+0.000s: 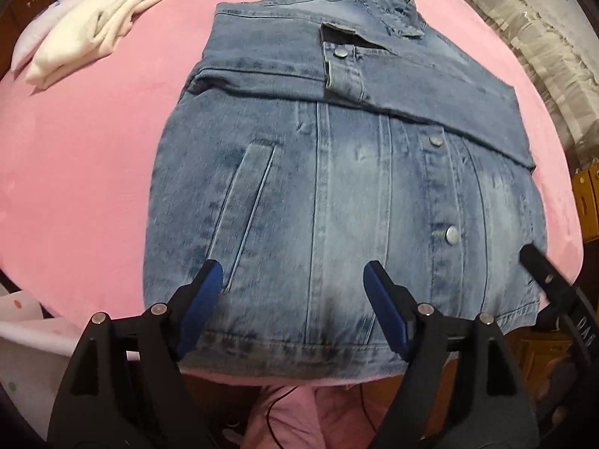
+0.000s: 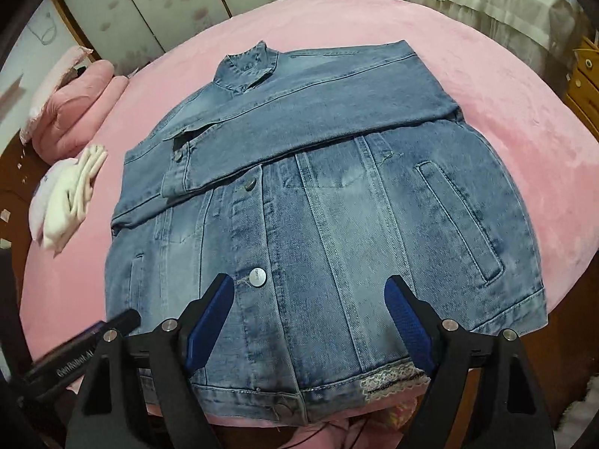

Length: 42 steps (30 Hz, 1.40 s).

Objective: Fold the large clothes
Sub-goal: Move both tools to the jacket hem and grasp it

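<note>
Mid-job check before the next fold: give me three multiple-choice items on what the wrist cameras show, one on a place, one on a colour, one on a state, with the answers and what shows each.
1. Where do the folded white clothes lie in the right wrist view?
A. On top of the jacket
B. On the bedspread, left of the jacket
C. On the floor

2. What colour is the bedspread?
A. Pink
B. Green
C. Grey

3. How do the sleeves of the denim jacket lie?
A. Spread out to both sides
C. Hanging off the bed
B. Folded across the chest

Answers:
1 B, the white pile sits on bare pink cover beside the jacket's left edge.
2 A, pink shows all around the jacket in both views.
3 B, both sleeves cross the upper front, one cuff lying by the button line.
</note>
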{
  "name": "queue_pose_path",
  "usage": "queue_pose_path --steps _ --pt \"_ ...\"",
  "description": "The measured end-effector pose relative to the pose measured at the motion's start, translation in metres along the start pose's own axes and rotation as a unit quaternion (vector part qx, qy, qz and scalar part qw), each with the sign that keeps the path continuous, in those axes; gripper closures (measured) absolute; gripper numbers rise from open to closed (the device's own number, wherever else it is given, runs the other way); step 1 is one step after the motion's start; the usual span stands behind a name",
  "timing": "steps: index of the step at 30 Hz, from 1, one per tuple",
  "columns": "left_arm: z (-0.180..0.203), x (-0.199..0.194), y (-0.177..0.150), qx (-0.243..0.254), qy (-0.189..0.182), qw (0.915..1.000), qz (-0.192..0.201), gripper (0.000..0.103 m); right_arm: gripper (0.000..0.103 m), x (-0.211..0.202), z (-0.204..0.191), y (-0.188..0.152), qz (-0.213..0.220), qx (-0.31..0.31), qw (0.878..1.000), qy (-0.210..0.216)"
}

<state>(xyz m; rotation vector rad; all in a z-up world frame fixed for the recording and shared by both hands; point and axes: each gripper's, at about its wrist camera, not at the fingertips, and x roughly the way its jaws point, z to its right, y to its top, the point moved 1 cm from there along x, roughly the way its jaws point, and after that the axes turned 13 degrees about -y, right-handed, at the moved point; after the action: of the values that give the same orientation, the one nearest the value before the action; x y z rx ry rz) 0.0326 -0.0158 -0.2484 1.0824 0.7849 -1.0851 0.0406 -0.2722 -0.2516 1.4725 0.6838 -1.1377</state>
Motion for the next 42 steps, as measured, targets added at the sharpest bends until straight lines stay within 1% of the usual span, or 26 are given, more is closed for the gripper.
queue_pose_path --steps 2,4,7,10,14,17,21,23,26,28,30,33,35,38,40,42 --pt "-0.001 -0.006 -0.009 0.000 0.015 0.9999 0.005 0.028 0.019 -0.002 0.007 0.000 0.002 0.002 1.000 0.005" --pt "-0.003 -0.008 -0.015 -0.008 0.020 0.9997 0.007 0.028 0.019 -0.002 0.014 0.001 -0.006 0.000 1.000 0.007" --pt "-0.007 -0.010 -0.024 -0.024 0.022 0.9995 0.003 0.028 0.019 -0.005 0.030 0.000 -0.001 0.004 1.000 0.012" --pt "-0.013 -0.014 -0.033 -0.028 0.041 0.9988 -0.003 0.028 0.019 -0.003 0.050 -0.003 -0.004 0.013 1.000 0.006" --pt "-0.028 -0.022 -0.045 -0.038 0.054 0.9978 -0.010 0.028 0.019 0.000 0.084 -0.010 -0.018 0.029 0.999 0.014" --pt "-0.048 -0.030 -0.056 -0.040 0.071 0.9965 -0.018 0.028 0.019 0.003 0.113 -0.020 -0.024 0.040 0.999 0.010" --pt "-0.070 -0.038 -0.066 -0.030 0.082 0.9957 -0.030 0.028 0.018 0.011 0.157 -0.032 -0.053 0.071 0.996 -0.007" --pt "-0.078 -0.041 -0.072 -0.028 0.083 0.9955 -0.037 0.027 0.018 0.020 0.177 -0.039 -0.081 0.078 0.994 -0.009" --pt "-0.090 -0.041 -0.079 -0.031 0.084 0.9944 -0.056 0.027 0.018 0.030 0.203 -0.049 -0.099 0.083 0.992 -0.005" --pt "-0.095 -0.039 -0.081 -0.031 0.074 0.9946 -0.065 0.027 0.018 0.038 0.213 -0.053 -0.107 0.071 0.992 -0.004" --pt "-0.099 -0.035 -0.083 -0.028 0.064 0.9952 -0.069 0.027 0.018 0.048 0.222 -0.053 -0.120 0.061 0.991 0.009" --pt "-0.105 -0.028 -0.081 -0.026 0.042 0.9969 -0.062 0.027 0.019 0.065 0.231 -0.050 -0.133 0.056 0.989 0.032" --pt "-0.112 -0.021 -0.078 -0.028 0.023 0.9976 -0.059 0.027 0.019 0.076 0.238 -0.045 -0.137 0.059 0.988 0.039" --pt "-0.124 -0.011 -0.070 -0.037 -0.033 0.9974 -0.053 0.027 0.019 0.099 0.249 -0.036 -0.157 0.055 0.984 0.069" --pt "-0.131 -0.001 -0.066 -0.058 -0.054 0.9947 -0.066 0.027 0.020 0.111 0.254 -0.029 -0.165 0.036 0.983 0.075" --pt "-0.140 0.010 -0.065 -0.087 -0.082 0.9893 -0.084 0.027 0.021 0.119 0.260 -0.022 -0.165 0.024 0.983 0.077"
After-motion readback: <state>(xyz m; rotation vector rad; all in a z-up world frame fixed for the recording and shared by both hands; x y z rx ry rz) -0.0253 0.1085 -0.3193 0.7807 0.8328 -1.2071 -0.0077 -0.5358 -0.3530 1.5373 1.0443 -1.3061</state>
